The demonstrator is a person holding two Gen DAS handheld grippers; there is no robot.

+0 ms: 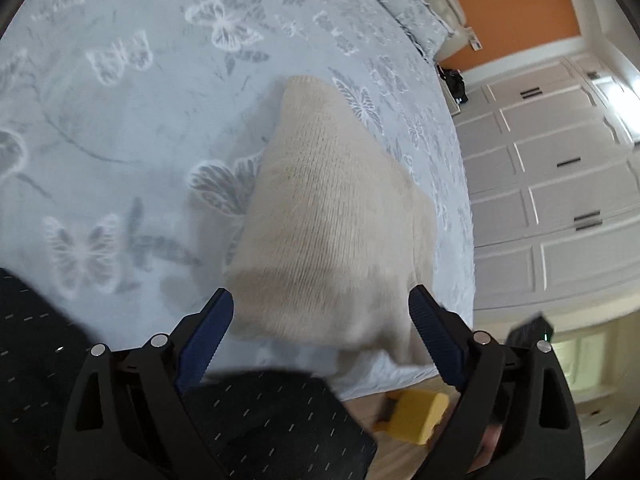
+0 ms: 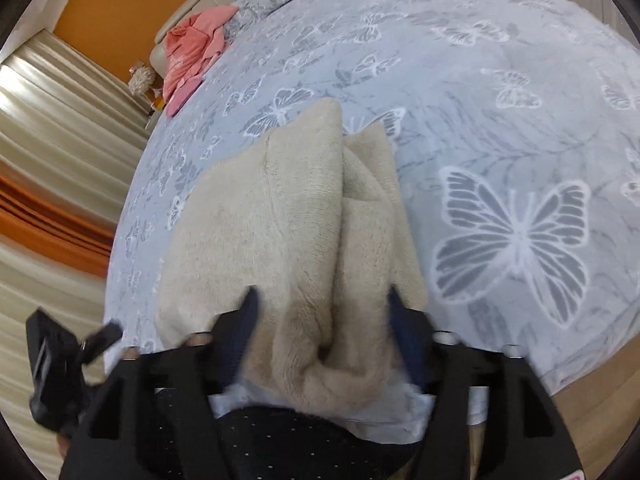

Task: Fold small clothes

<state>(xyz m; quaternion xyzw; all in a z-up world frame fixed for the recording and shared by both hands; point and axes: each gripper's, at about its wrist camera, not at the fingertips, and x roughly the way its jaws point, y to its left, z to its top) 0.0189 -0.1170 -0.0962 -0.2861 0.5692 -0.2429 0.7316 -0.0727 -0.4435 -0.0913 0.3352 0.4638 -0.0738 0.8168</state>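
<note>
Cream knitwear [image 1: 328, 216] lies bunched near the edge of the butterfly-print bed [image 1: 120, 120] in the left wrist view, between the spread jaws of the left tool [image 1: 322, 304], unpinched. Right wrist view: the right tool [image 2: 322, 300] stands spread too, straddling the garment's rumpled folds, so folding looks only partly done, with flattening and tidying left.

Bedspread [image 2: 500, 92] open beyond – cream sweater [image 2: 280, 208] heaped at near edge, pink garment [image 2: 192, 52] far off

A butterfly-print bed [image 2: 500, 100] carries a cream knit garment [image 2: 280, 208] and pink clothing [image 2: 192, 56].
</note>
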